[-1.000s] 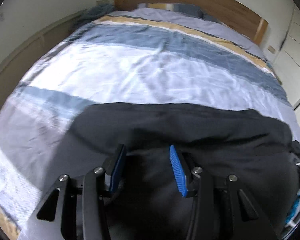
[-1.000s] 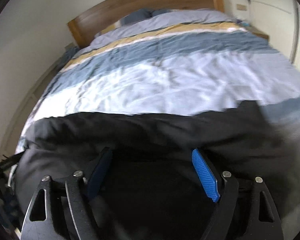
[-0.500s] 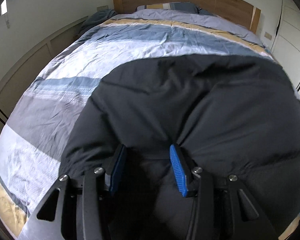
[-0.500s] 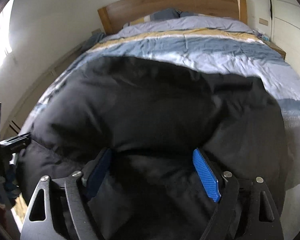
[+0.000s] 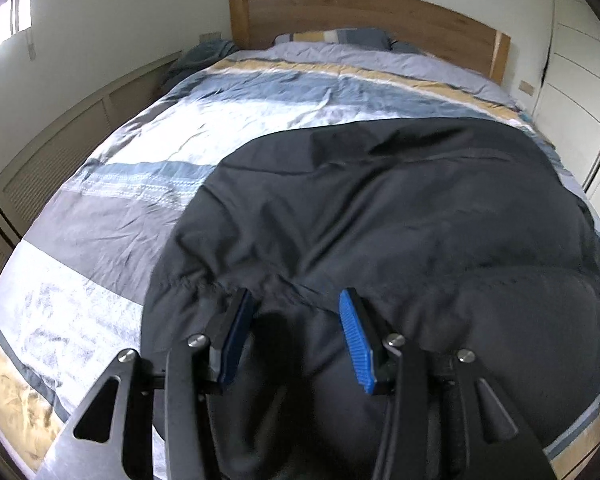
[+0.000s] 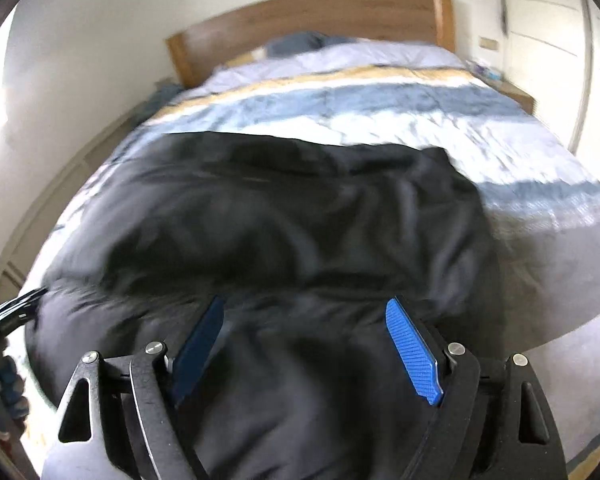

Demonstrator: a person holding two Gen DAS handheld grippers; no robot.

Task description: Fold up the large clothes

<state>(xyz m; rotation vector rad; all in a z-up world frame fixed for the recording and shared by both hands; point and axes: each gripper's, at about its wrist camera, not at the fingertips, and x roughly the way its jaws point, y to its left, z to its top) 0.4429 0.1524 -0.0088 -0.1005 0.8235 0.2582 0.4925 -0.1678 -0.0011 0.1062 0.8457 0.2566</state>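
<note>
A large black padded garment (image 5: 400,216) lies spread over the near half of the bed, and it also shows in the right wrist view (image 6: 284,216). My left gripper (image 5: 296,304) is at the garment's near left part, its blue pads apart with bunched fabric between them. My right gripper (image 6: 306,312) is at the near right part, its blue pads wide apart over the fabric. Whether either one pinches the cloth is hidden. The left gripper's black frame (image 6: 14,312) shows at the left edge of the right wrist view.
The bed has a striped blue, white and yellow duvet (image 5: 236,120) and a wooden headboard (image 5: 360,12) with pillows (image 5: 332,36). A low panelled wall unit (image 5: 60,148) runs along the left side. White wardrobe doors (image 5: 580,72) stand at the right.
The garment was swung up and forward over the bed, billowed high half a second ago, and has now settled lower and flatter. Both grippers stayed at its near edge.
</note>
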